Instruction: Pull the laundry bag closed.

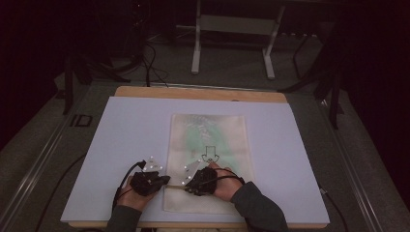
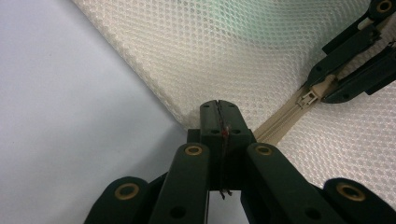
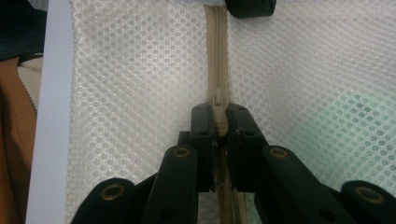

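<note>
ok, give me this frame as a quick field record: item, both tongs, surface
item: cream mesh zip bag, flat, something green inside
zip: beige zipper across the bag's near end
left tongs: jaws pressed together at the bag's edge where the zipper ends, apparently pinching it
right tongs: jaws set on either side of the zipper pull, narrow gap
surface: pale lilac sheet on a wooden table

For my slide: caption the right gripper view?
Right gripper clamps the zipper pull on a mesh bag.
</note>
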`<control>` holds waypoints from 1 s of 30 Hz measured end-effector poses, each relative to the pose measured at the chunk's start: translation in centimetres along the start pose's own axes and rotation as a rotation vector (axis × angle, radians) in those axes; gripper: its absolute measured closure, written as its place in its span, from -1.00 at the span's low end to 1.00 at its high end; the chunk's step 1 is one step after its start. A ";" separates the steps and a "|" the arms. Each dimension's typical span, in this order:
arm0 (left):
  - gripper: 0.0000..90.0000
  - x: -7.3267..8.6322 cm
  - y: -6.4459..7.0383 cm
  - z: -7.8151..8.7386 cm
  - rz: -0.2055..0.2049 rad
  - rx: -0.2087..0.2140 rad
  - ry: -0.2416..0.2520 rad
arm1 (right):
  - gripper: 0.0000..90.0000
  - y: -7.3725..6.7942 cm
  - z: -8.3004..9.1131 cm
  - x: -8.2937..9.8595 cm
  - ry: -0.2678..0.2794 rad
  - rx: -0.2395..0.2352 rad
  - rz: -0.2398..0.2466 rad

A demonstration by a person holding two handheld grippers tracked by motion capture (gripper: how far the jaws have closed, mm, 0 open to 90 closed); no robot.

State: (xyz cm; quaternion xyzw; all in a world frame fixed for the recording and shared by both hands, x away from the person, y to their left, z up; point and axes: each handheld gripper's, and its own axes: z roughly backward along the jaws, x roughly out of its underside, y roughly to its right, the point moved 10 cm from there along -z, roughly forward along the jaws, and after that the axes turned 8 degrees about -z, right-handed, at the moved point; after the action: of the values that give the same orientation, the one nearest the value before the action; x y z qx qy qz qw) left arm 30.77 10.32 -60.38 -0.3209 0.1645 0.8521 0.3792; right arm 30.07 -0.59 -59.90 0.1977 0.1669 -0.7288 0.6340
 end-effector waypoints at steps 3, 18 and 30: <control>0.99 0.0 0.0 0.0 0.000 -0.001 0.000 | 0.83 0.0 0.1 0.1 -0.002 0.001 0.000; 0.99 0.0 0.0 0.0 0.000 -0.001 -0.001 | 0.83 0.1 0.6 0.8 -0.014 0.006 0.002; 0.99 0.0 0.0 0.0 0.000 -0.002 -0.001 | 0.83 0.1 0.9 1.3 -0.015 0.005 -0.002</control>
State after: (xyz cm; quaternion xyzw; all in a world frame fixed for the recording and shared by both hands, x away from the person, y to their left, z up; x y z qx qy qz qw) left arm 30.77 10.32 -60.38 -0.3207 0.1635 0.8524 0.3791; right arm 29.95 -2.18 -59.77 0.1935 0.1607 -0.7314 0.6339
